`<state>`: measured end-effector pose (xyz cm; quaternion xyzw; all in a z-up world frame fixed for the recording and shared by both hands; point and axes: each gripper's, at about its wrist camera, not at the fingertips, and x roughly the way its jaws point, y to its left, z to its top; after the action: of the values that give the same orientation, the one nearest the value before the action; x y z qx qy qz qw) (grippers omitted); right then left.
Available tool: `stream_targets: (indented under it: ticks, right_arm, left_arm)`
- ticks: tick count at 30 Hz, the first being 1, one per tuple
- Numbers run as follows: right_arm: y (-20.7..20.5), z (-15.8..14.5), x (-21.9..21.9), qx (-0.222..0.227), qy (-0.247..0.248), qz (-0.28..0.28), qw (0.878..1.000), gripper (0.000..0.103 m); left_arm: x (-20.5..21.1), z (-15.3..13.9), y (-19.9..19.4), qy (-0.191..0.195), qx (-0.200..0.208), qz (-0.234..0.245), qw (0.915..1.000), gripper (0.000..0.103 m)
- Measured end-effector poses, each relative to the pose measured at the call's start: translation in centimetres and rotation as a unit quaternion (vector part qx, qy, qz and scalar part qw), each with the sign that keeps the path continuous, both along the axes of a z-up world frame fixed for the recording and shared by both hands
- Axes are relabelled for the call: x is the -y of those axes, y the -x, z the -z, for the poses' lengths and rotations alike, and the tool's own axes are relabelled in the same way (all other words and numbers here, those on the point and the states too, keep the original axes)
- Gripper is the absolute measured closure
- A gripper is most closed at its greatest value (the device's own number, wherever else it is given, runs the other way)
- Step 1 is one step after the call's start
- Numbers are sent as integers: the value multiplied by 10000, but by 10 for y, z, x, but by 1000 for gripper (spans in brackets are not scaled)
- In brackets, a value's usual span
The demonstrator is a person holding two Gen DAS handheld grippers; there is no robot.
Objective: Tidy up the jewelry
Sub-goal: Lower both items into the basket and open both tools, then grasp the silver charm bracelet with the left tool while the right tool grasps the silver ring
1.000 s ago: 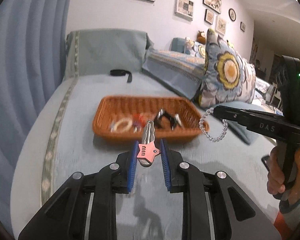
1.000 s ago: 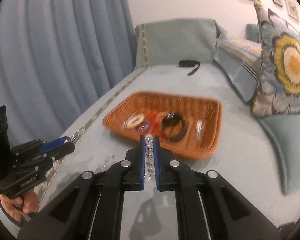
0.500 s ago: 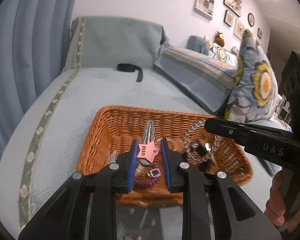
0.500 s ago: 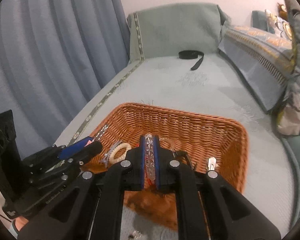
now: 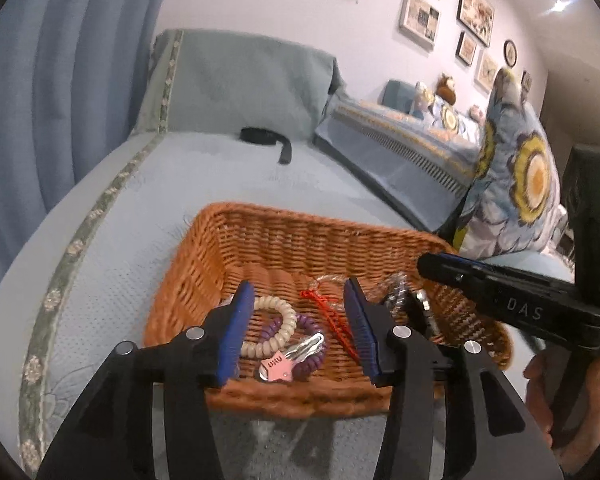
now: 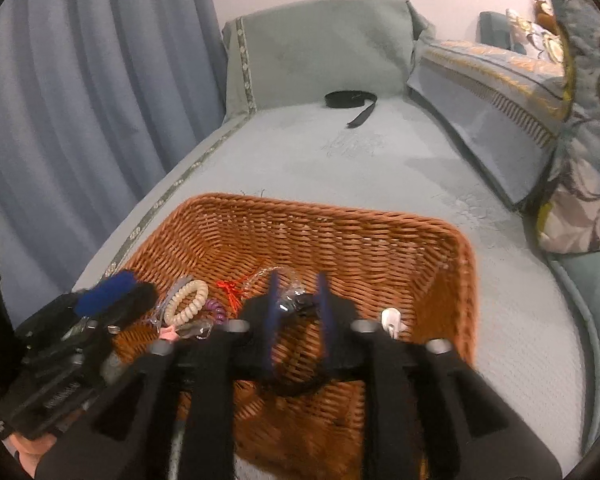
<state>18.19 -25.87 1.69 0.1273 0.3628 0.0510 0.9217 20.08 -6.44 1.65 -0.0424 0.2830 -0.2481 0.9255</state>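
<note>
Left tool (image 5: 298, 322) spread wide and empty above the near end of the wicker basket (image 5: 260, 232); right tool (image 6: 298, 312) parted about halfway, nothing pinched between its pads. Directly below the left tool, pink star hair clip (image 5: 290, 360) lying on a purple coil tie (image 5: 312, 360), touching a cream coil tie (image 5: 268, 328). Just beyond, red cord (image 5: 332, 312); under the right tool, clear bead bracelet (image 6: 290, 296) draped on a black bangle (image 6: 300, 384), white clip (image 6: 391, 318) beside. Jewelry all inside the basket, on a pale blue sofa seat (image 6: 380, 168). Farther back, black strap (image 6: 350, 100), still outside. Risks: lifting either tool could snag a coil or the bracelet on a pad and drag it out; the two tools, close together, could knock; blur hides the bracelet's exact lie
</note>
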Motion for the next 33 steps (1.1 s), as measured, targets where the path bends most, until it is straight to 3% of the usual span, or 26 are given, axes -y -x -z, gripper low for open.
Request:
stream_targets:
  ticks: [1, 5, 9, 18, 21, 27, 33]
  right_arm:
    - [11, -6, 0, 114, 9, -4, 9999, 58]
    - [48, -25, -7, 358, 94, -78, 9993, 58]
    - [83, -34, -14, 435, 45, -103, 9990, 58]
    - [127, -4, -26, 33, -396, -263, 9989, 58]
    - [133, 18, -25, -135, -515, -308, 9981, 58]
    - [127, 48, -39, -431, -224, -524, 9974, 58]
    - [125, 55, -56, -479, 65, -658, 9967, 58]
  left_arm:
    - [-5, -6, 9, 43, 52, 13, 10000, 58]
    - [-22, -27, 40, 109, 241, 7, 9997, 50]
    - [-46, -40, 79, 211, 323, -71, 9992, 50]
    - [-88, -18, 140, 217, 40, -373, 9991, 50]
    - [-98, -3, 144, 369, -118, -385, 9985, 50]
    - [-102, 24, 126, 338, -425, -408, 9977, 50]
    - [-84, 43, 105, -22, -710, -267, 9971, 51]
